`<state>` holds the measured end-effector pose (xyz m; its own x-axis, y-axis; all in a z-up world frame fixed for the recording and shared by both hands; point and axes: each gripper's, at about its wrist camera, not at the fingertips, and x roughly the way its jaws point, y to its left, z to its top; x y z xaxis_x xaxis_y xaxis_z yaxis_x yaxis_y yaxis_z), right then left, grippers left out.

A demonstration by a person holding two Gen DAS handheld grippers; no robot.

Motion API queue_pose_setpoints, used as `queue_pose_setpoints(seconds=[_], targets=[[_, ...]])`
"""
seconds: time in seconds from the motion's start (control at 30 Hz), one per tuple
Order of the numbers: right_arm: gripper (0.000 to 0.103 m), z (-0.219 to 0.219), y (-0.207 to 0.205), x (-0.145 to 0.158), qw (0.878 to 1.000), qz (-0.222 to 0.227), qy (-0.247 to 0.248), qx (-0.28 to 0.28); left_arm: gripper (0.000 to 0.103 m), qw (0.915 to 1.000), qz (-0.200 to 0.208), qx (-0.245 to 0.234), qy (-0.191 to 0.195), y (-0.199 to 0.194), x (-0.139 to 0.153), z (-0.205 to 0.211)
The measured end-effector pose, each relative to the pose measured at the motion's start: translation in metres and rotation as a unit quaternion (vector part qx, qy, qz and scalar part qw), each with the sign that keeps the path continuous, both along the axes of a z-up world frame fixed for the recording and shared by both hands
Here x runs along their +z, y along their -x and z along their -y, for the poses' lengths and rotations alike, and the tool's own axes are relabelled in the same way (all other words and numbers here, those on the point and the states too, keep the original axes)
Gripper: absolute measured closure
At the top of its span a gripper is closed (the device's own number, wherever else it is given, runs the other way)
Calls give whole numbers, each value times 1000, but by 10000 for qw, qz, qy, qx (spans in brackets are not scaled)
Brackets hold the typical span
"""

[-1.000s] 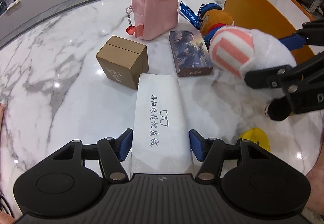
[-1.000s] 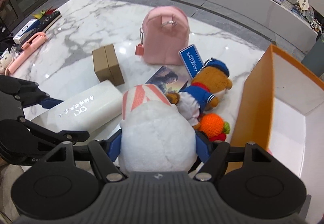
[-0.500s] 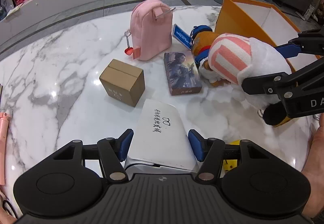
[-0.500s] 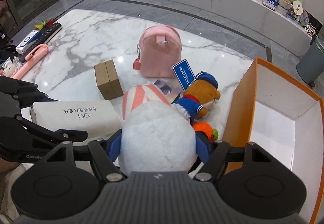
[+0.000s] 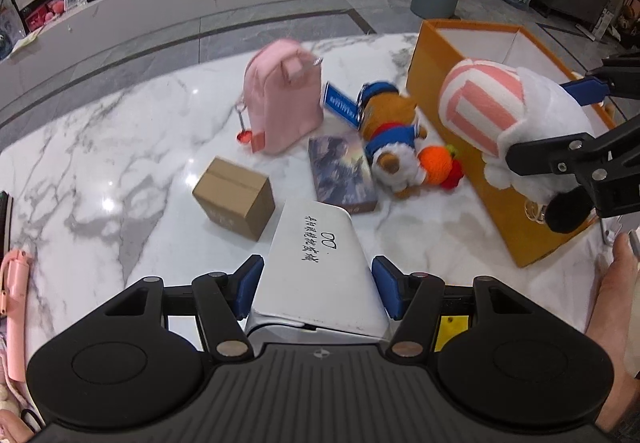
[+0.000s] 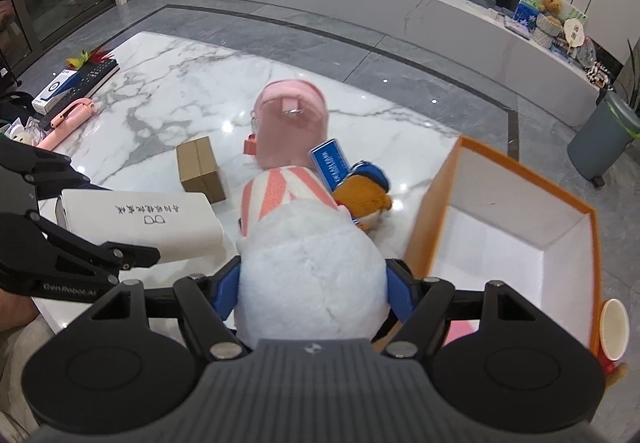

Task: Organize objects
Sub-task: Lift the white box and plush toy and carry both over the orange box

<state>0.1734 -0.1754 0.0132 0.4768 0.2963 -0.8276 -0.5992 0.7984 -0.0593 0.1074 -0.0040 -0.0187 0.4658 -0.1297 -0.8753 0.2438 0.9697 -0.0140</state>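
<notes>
My left gripper clamps a white glasses case printed with black Chinese characters and a spectacles icon, lifted above the marble table; my right gripper, marked GenRobot.AI, grasps a white plush with pink stripes beside the orange box

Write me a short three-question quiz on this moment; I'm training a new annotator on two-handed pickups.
1. True or false: the left gripper is shut on the white glasses case.
2. What does the right gripper hold: A) pink backpack, B) white plush toy, C) cardboard box?
3. Which container stands open on the table's right side?

Key:
1. True.
2. B, the white plush toy.
3. The orange box, white inside.
</notes>
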Motion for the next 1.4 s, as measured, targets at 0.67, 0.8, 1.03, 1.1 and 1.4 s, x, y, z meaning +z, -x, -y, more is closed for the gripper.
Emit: queue_pose_setpoints(seconds=[0.67,0.8,1.03,1.1,1.4], targets=[[30,76,-15,37,9980,275,-127,-546,35,9974,525,-467,144,-23,65,89],[30,95,-22,39,9966,278,-248,-734,35,9964,628,-507,256,-34,73,109],[30,122,-36,27,9943,191,-296,-1004,35,9947,725,-544,479,-53,71,143],[30,128,-38,23,9940,163,-273,-1049,35,9944,728,-565,510,-58,68,154],[30,161,-58,2,9903,25,-279,-1364,35,9935,771,-543,644,-79,48,195]])
